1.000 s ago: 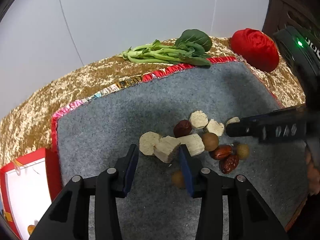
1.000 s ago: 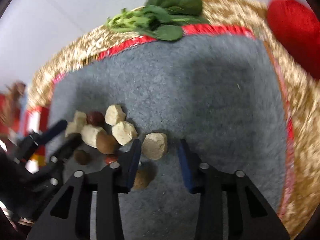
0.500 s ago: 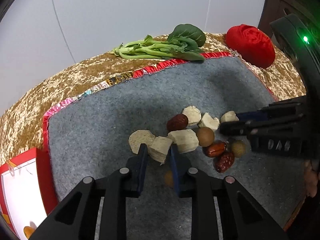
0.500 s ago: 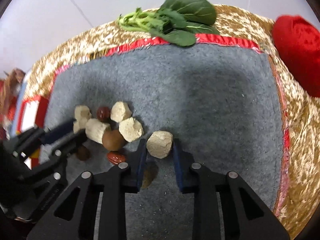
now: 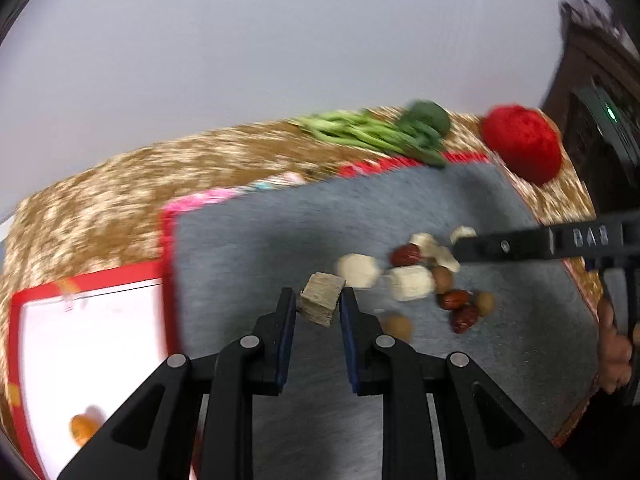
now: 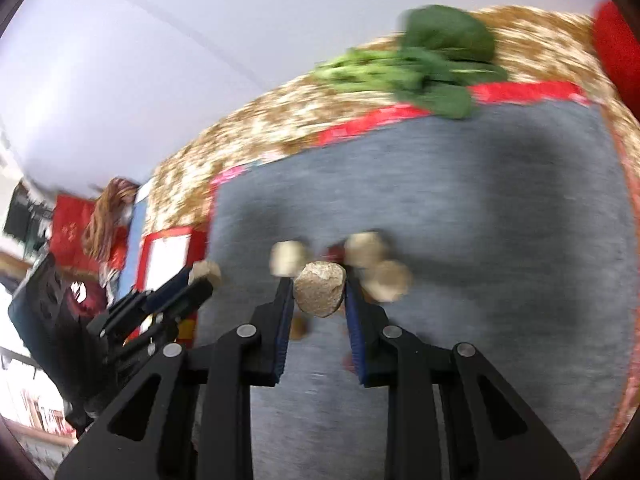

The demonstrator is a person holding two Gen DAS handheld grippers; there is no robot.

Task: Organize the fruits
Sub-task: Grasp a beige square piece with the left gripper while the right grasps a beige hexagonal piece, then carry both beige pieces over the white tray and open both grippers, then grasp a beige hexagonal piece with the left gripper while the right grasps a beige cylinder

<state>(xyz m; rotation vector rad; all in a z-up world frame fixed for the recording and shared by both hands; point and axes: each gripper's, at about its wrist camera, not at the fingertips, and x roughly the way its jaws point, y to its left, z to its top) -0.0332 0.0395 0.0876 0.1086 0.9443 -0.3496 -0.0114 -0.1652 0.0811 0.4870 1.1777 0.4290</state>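
Note:
My left gripper [image 5: 318,300] is shut on a beige cut chunk [image 5: 321,298], lifted above the grey mat [image 5: 280,224]. A pile lies to its right: pale chunks [image 5: 410,282], red dates [image 5: 454,299] and small brown round fruits [image 5: 397,326]. In the right wrist view my right gripper [image 6: 319,294] is shut on another beige chunk [image 6: 320,288], raised over the blurred pile [image 6: 366,248]. The left gripper [image 6: 202,280] shows at the left there, holding its chunk. The right gripper's fingers [image 5: 520,244] reach in from the right in the left wrist view.
A red-rimmed white tray [image 5: 92,320] lies left of the mat with an orange fruit [image 5: 82,426] in it. Leafy greens [image 5: 380,132] and a red cloth ball [image 5: 522,146] rest on the gold tablecloth [image 5: 100,208] behind. A hand [image 5: 614,344] shows at the right edge.
Both grippers closed on a beige chunk each and lifted it off the mat. The left one has swung left toward the tray; both views are now motion-blurred.

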